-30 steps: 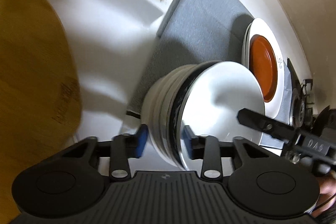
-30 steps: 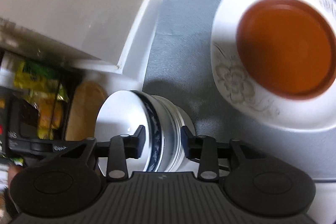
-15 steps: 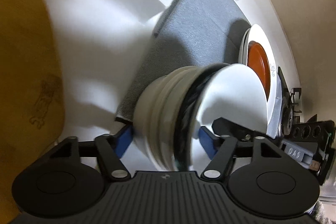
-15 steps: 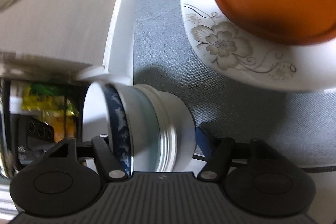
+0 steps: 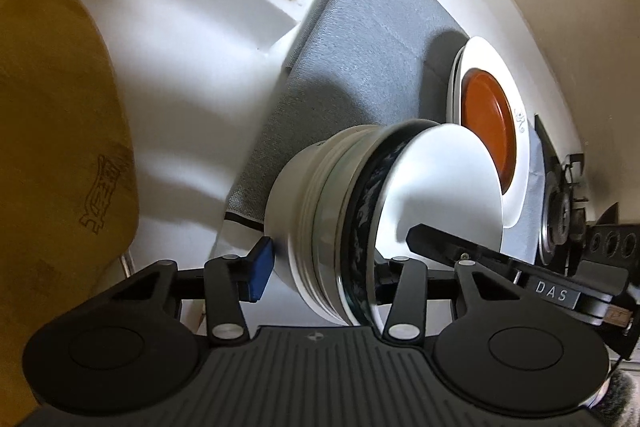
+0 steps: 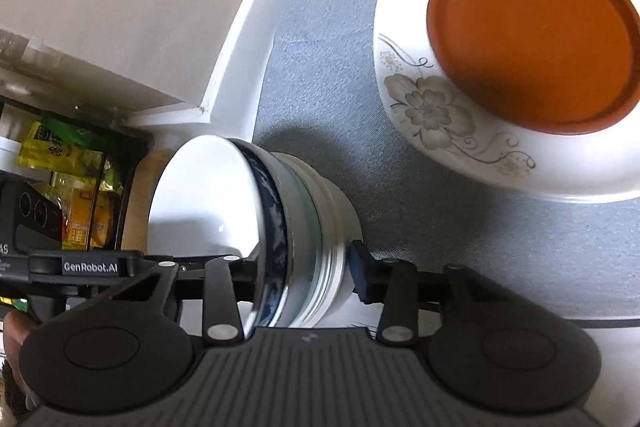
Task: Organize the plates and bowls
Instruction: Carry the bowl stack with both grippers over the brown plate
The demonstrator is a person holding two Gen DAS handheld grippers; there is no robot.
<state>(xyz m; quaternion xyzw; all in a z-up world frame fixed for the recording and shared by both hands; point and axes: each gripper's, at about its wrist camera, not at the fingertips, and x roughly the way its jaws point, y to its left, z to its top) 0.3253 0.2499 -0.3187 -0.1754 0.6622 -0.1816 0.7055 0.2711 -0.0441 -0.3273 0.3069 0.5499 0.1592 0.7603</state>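
a: from the left wrist view, we see the stack of bowls (image 5: pixel 360 223) lying right between the fingers of our left gripper (image 5: pixel 320 275), its rims facing right in the picture, toward the plates. the blue pad (image 5: pixel 260 267) sits just beside the white base bowl; the other finger is hidden behind the top rim. the jaws are closing around the stack. whether the pads already press, we cannot tell.

b: and the stack's axis?

a: it runs across the jaw gap, so we bite on the nested walls, not down over the mouth. beyond it, on the grey mat (image 5: pixel 360 39), the orange plate (image 5: pixel 486 131) lies on the floral white plate (image 5: pixel 516 195), near but apart from the bowls.

b: from the right wrist view, our right gripper (image 6: pixel 296 279) straddles the same stack (image 6: pixel 288 223) from the opposite side. one finger goes inside the top bowl's mouth, the blue pad (image 6: pixel 358 273) just beside the base bowl. these jaws are closing too; a firm pinch we cannot confirm.

a: so both hands are equally close to it.

b: yes, and we judge the next move hangs on that: the two bites face each other across the stack, so lifting or setting it beside the plates (image 6: pixel 532 67) needs both hands moving together, or the nested bowls may slide apart.
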